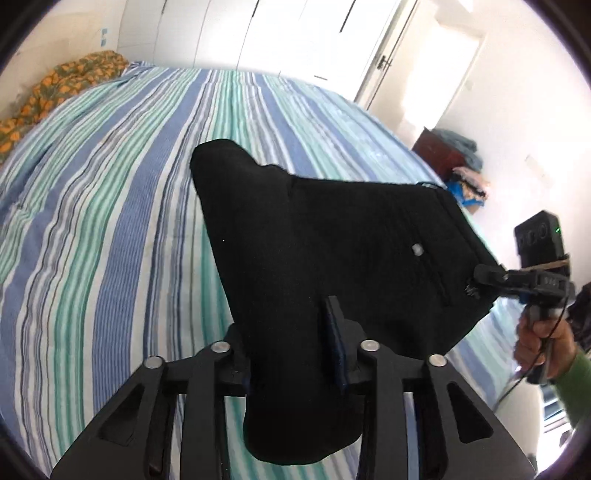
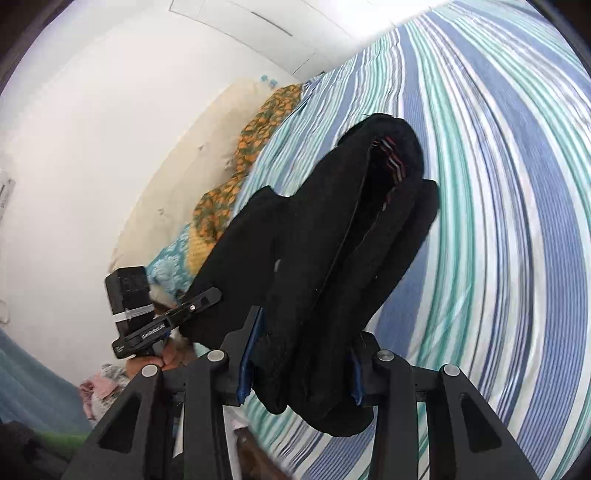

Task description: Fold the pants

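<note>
Black pants (image 1: pixel 332 240) hang in the air above a striped bed, stretched between both grippers. My left gripper (image 1: pixel 295 354) is shut on one bunched edge of the cloth; its left finger is hidden under the fabric. My right gripper (image 2: pixel 301 354) is shut on the other edge, and the pants (image 2: pixel 332 229) bunch up in thick folds between its blue pads. The right gripper (image 1: pixel 487 277) also shows in the left wrist view at the far corner of the pants. The left gripper (image 2: pixel 207 297) shows in the right wrist view.
The bed (image 1: pixel 110 221) has a blue, green and white striped sheet. An orange patterned blanket (image 1: pixel 55 88) lies along the headboard side. A dark wooden stand (image 1: pixel 439 155) with piled clothes stands by the wall beyond the bed. White wardrobe doors (image 1: pixel 258 29) are behind.
</note>
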